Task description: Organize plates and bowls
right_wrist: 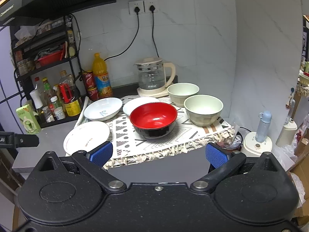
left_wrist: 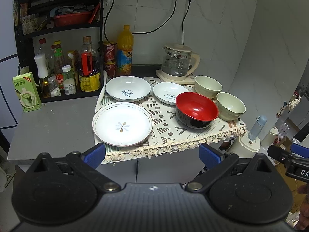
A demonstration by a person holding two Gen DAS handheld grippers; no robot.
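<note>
On a patterned cloth (left_wrist: 171, 127) lie three white plates: a flower-print plate (left_wrist: 122, 123) at the front left, a "Sweet" plate (left_wrist: 128, 88) behind it, and a smaller plate (left_wrist: 168, 92) to the right. A red-and-black bowl (left_wrist: 196, 109) (right_wrist: 153, 119) stands mid-right, with two pale green bowls (left_wrist: 207, 86) (left_wrist: 229, 106) beside it. My left gripper (left_wrist: 152, 154) hangs open in front of the counter edge, holding nothing. My right gripper (right_wrist: 158, 154) is also open and empty, before the red bowl. The right gripper's tip shows at the far right of the left wrist view.
A glass kettle (left_wrist: 177, 61) sits at the back on its base. Bottles and cans (left_wrist: 87, 65) crowd a black rack at the left, with a green carton (left_wrist: 26, 91) on the grey counter (left_wrist: 54, 127). A blender-like appliance (right_wrist: 258, 141) stands off the counter's right edge.
</note>
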